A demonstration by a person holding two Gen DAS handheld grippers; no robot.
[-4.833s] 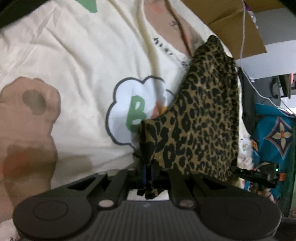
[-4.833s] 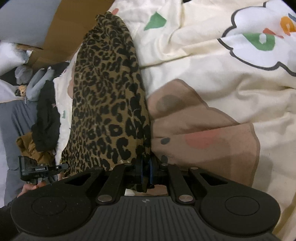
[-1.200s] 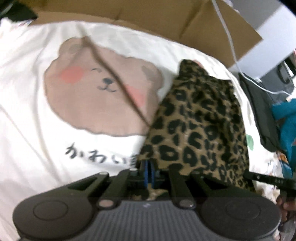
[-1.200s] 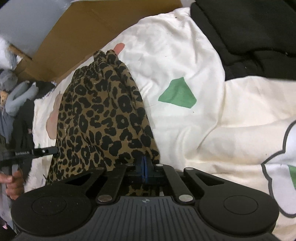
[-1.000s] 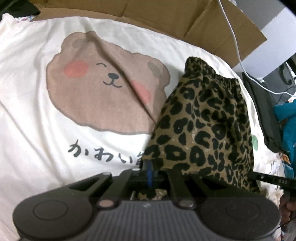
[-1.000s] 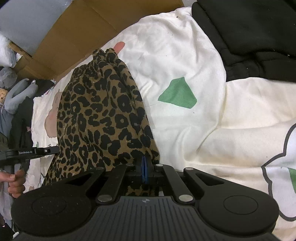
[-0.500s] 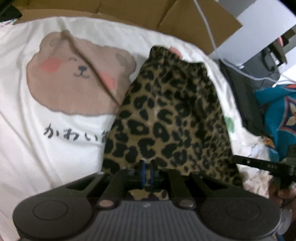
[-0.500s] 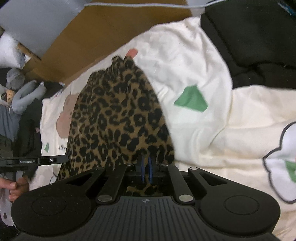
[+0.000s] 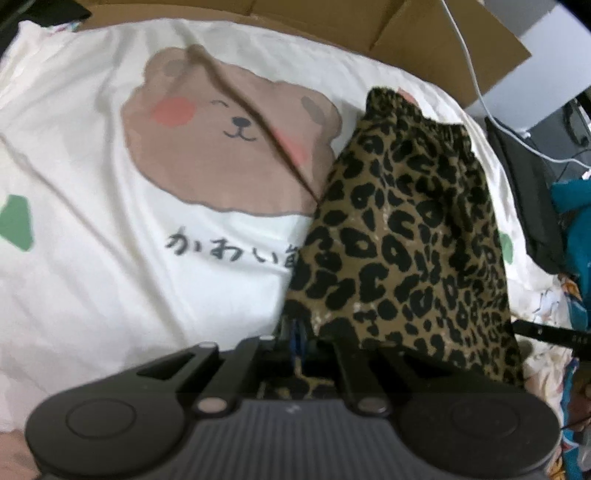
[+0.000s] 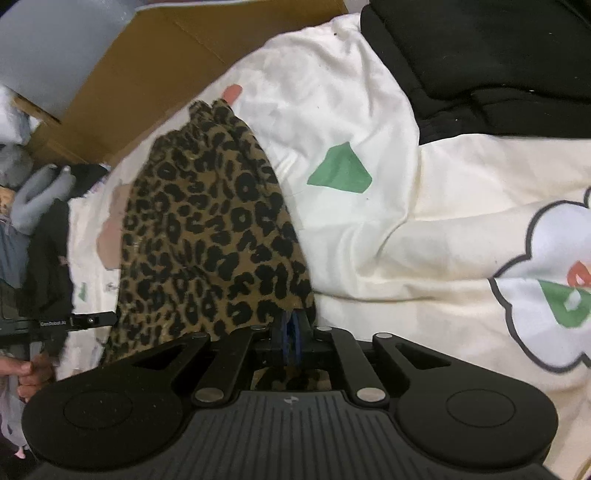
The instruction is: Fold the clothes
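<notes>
Garment: leopard-print garment [image 9: 402,236] lies on the cream sheet [image 9: 92,280], elastic waistband at far end, near edge up at both tongs.
Left tongs [image 9: 298,334]: blue pads pressed together, pinching near-left corner of garment; a bit of print fabric shows behind the pads, inside the frame.
Right tongs [image 10: 291,334]: blue pads close together w/ near-right corner of garment [image 10: 207,236] between them, pinching it; print fabric also visible behind the pads.
Garment shape: narrow at waistband, wider toward tongs; surface mostly flat, slight gathers at waistband.
Sheet print: brown bear face [image 9: 229,136] w/ pink cheeks just left of garment, its right edge under the fabric; dark script below the bear; green patch [image 10: 341,170] just right of garment in right view; cloud outline w/ green and red marks further right.
Far side: cardboard [image 9: 406,33] behind the bed; white cable [image 9: 476,77] across it.
Right side: black clothing [image 10: 491,59] on the sheet, well apart from garment.
Other tool: in right view, left handle and a hand [image 10: 31,373] gripping it at left edge.
</notes>
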